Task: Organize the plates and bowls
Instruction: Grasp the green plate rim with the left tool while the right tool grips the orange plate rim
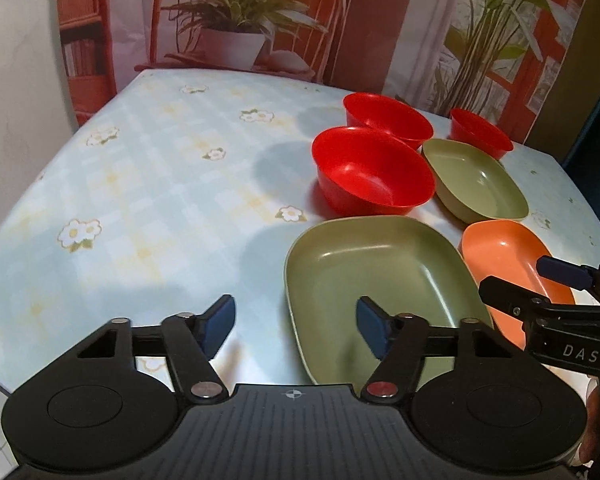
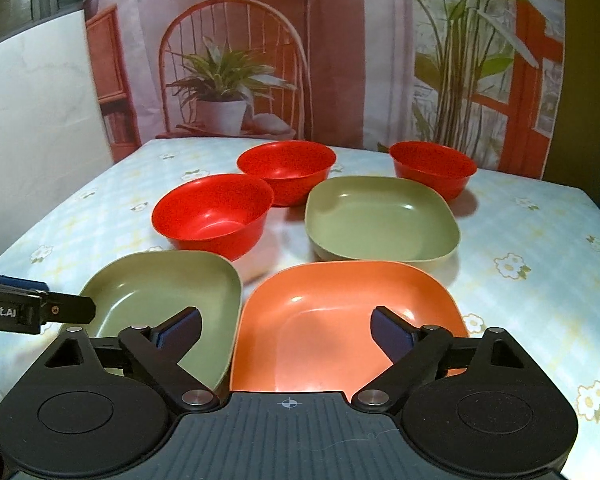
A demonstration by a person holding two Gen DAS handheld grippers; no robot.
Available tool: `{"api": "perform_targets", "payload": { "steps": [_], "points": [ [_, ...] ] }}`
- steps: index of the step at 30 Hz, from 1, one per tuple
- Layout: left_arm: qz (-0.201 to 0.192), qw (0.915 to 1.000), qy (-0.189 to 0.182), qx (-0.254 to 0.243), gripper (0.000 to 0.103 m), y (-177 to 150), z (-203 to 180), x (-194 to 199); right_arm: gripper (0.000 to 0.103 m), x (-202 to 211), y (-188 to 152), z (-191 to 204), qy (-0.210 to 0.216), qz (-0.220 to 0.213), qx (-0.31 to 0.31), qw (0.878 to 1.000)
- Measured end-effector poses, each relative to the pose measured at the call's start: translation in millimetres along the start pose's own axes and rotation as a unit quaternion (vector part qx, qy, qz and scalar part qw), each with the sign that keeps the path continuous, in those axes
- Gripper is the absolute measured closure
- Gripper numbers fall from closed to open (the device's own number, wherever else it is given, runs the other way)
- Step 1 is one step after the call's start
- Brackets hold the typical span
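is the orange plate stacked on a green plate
No, the orange plate lies directly on the tablecloth, beside the near green plate.

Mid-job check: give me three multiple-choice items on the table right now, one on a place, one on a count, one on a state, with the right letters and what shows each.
1. Which dish lies directly ahead of the right gripper?
A. a red bowl
B. the orange plate
C. a blue cup

2. How many red bowls stand on the table?
A. one
B. three
C. five

3. What is in the left gripper?
A. nothing, it is open
B. a red bowl
C. the orange plate

Answers:
1. B: the orange plate fills the space beyond its fingers.
2. B: near-left bowl, middle bowl and far-right bowl.
3. A: its fingers stand apart around the near green plate's left rim without pressing it.
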State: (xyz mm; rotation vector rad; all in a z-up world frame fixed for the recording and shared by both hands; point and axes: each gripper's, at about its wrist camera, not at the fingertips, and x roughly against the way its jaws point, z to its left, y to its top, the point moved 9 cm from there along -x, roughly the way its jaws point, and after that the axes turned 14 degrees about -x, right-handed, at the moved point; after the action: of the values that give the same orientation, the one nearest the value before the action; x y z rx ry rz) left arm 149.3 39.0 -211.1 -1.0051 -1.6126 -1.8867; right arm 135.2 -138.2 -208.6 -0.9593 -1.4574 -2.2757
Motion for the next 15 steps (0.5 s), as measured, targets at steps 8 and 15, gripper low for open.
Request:
{"api": "perform_targets", "payload": {
  "steps": [8,15],
  "points": [
    [0.016,0.9991,-0.019,0.035,0.074,-11,5,-9,0.027,-2,-6,11,0.017,0.011,0.016,1.000],
    [0.030,0.9981,-0.003,0.054,0.075,-18,12,-12,0.034,-3,-12,18,0.025,0.018,0.031,0.999]
  ]
}}
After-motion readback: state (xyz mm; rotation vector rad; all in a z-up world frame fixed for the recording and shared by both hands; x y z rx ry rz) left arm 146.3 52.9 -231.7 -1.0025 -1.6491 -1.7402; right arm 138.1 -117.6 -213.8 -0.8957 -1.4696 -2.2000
